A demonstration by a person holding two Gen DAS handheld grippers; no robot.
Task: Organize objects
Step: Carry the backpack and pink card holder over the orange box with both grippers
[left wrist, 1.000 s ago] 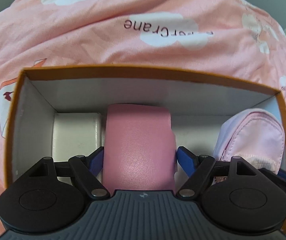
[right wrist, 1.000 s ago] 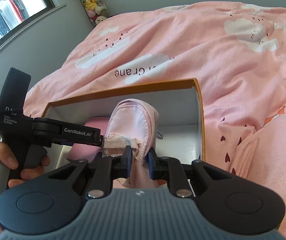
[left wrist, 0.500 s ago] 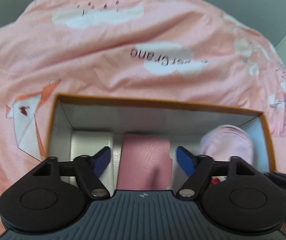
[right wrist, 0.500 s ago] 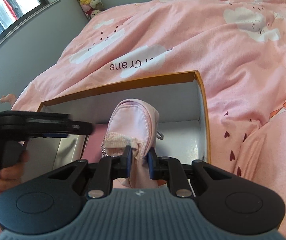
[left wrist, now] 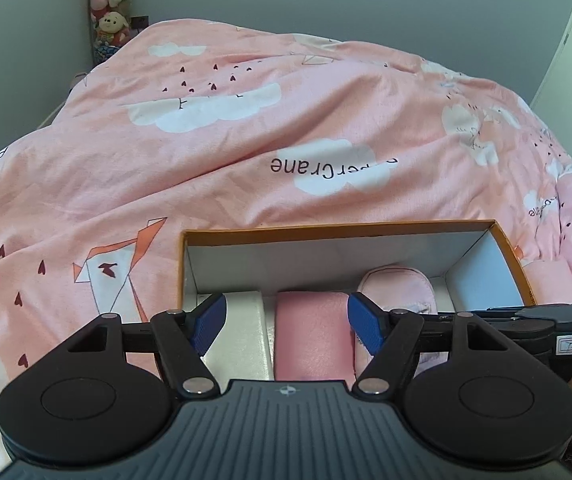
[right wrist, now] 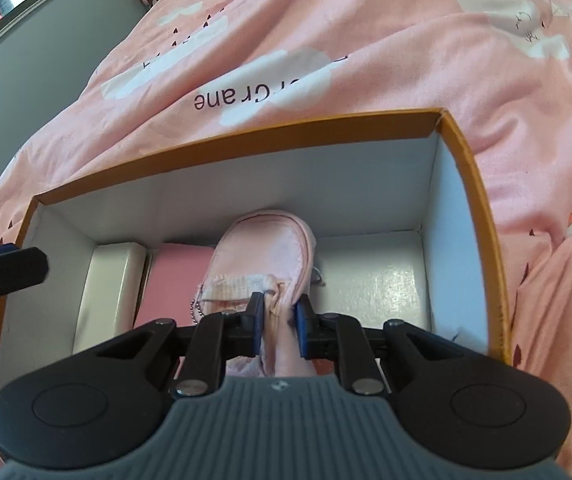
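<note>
Three items in box (right wrist: pixel 465 168), which sits on bed w/ pink quilt (left wrist: pixel 246 152). Box: orange outside, white inside, open top.

L to R along box floor, right wrist view: white case (right wrist: pixel 106 292), pink wallet (right wrist: pixel 174 284), pale pink pouch (right wrist: pixel 270 248). Case and wallet just beside each other, narrow gap btwn. Pouch overlaps wallet's right edge; touching or not, cannot tell. Right part of box floor bare.

Right gripper (right wrist: pixel 280 322): jaws clenched on near end of pouch, fabric bunched btwn blue pads. Pouch angled up toward gripper, far end pointing at box back wall. Bead chain (right wrist: pixel 194 312) hangs at pouch's left side.

Left gripper (left wrist: pixel 286 324): jaws released, wide apart, nothing btwn them. Sits above near side of box, roughly over wallet (left wrist: pixel 311 336). In left wrist view the case (left wrist: pixel 242 332) shows behind left pad, pouch (left wrist: pixel 395 286) behind right pad. Left gripper's tip also visible at left edge of right wrist view, over box's left wall.

Plush toys (left wrist: pixel 106 4) stacked in room corner beyond bed, grey wall behind.
</note>
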